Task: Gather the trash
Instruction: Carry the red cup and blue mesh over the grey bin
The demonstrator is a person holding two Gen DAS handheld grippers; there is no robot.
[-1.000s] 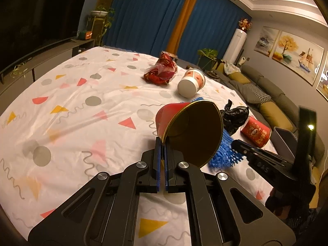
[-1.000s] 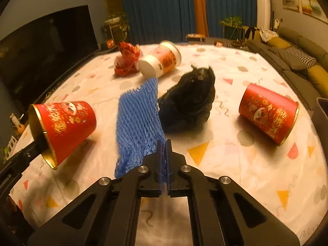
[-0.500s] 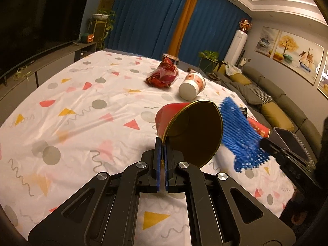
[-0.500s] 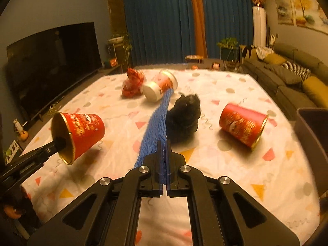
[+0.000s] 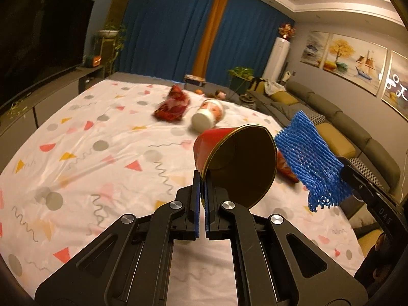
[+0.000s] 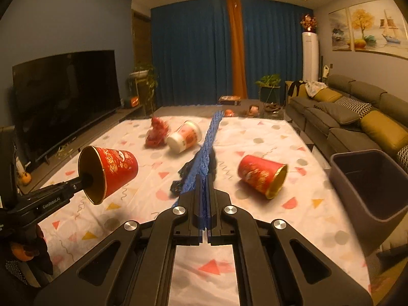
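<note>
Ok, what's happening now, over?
Left gripper shut on red cup. Right gripper shut on blue foam net. Bin open, nothing blocking.

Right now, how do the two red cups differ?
The held cup is pinched by its rim in the left claw, off the sheet; the other cup lies free on the sheet. The held cup opens leftward, the other rightward. Both are red, gold inside.

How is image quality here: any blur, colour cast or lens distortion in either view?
Left wrist view: dim warm cast, strong fisheye bending; the red wrapper and white cup are smeared, the held red cup sharp. Right wrist view: same cast; the grey bin is slightly soft.
</note>
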